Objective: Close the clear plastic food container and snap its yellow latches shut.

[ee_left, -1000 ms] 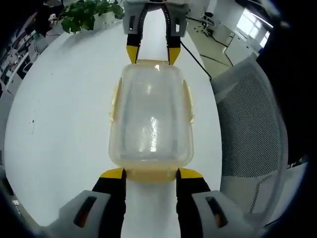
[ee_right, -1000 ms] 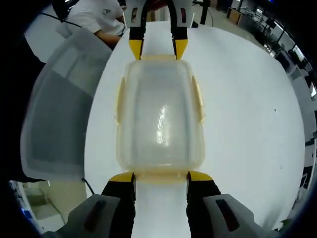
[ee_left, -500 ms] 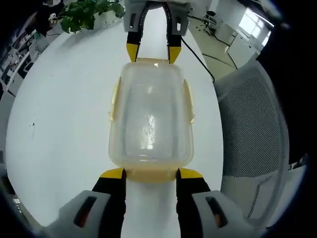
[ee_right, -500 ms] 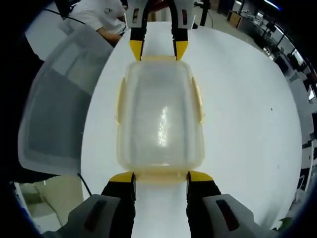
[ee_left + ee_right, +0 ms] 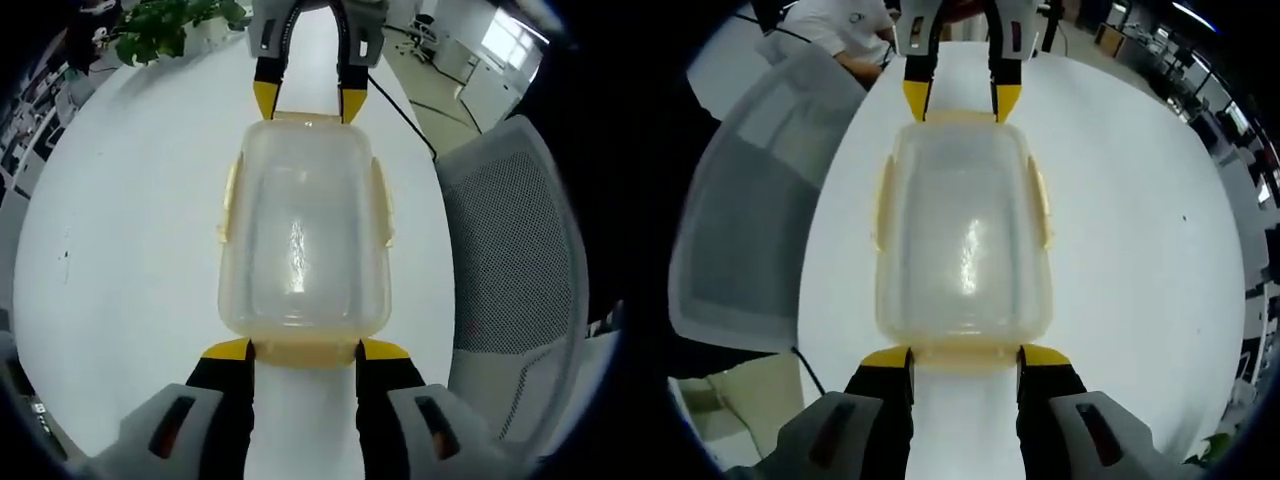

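Note:
The clear plastic container (image 5: 303, 235) lies on the white round table (image 5: 130, 200) with its lid on. Yellow latches run along its long sides (image 5: 228, 203) and at both short ends. My left gripper (image 5: 306, 350) is open, its yellow fingertips (image 5: 229, 350) resting against the near end, one on each side of the end latch (image 5: 305, 353). My right gripper (image 5: 305, 100) stands open the same way at the far end. In the right gripper view, the container (image 5: 962, 235) lies between my right gripper (image 5: 963, 357) and my left gripper (image 5: 960, 100).
A grey mesh chair (image 5: 510, 250) stands close to the table's edge, beside the container; it appears again as the chair (image 5: 740, 220). A potted plant (image 5: 165, 28) sits at the far side of the table. A person in a white shirt (image 5: 845, 35) is beyond the table.
Both views have shifted slightly. The container and both grippers keep the same places relative to each other.

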The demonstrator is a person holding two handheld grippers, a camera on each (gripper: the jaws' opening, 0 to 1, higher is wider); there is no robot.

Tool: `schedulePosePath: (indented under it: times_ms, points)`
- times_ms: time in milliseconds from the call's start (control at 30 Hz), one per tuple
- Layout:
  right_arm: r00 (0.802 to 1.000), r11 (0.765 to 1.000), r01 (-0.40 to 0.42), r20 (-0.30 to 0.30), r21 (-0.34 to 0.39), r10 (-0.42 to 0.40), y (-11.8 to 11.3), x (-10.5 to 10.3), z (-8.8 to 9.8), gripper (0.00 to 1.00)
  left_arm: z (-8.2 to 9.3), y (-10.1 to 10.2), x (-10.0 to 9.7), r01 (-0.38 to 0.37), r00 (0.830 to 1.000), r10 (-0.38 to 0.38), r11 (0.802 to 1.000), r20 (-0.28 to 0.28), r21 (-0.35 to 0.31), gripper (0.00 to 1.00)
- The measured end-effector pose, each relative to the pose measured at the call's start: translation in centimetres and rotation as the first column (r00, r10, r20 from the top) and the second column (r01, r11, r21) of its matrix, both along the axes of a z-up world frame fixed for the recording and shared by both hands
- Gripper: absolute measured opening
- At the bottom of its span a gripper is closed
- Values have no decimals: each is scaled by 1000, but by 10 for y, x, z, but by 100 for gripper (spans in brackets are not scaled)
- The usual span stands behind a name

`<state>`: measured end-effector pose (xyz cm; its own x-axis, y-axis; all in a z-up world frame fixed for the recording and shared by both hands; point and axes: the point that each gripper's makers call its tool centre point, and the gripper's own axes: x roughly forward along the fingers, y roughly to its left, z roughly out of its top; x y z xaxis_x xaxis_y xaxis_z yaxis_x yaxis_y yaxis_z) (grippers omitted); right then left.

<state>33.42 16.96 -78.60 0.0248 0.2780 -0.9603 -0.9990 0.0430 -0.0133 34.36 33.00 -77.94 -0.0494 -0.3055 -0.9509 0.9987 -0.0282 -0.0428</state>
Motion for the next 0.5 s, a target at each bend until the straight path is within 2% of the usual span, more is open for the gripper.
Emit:
schedulePosePath:
  times_ms: [500]
  points:
    - [1000,999,22,3,41,-22,-4,-9,-3,39,-5,-3,-3,17,999,-17,1000,28,6,38]
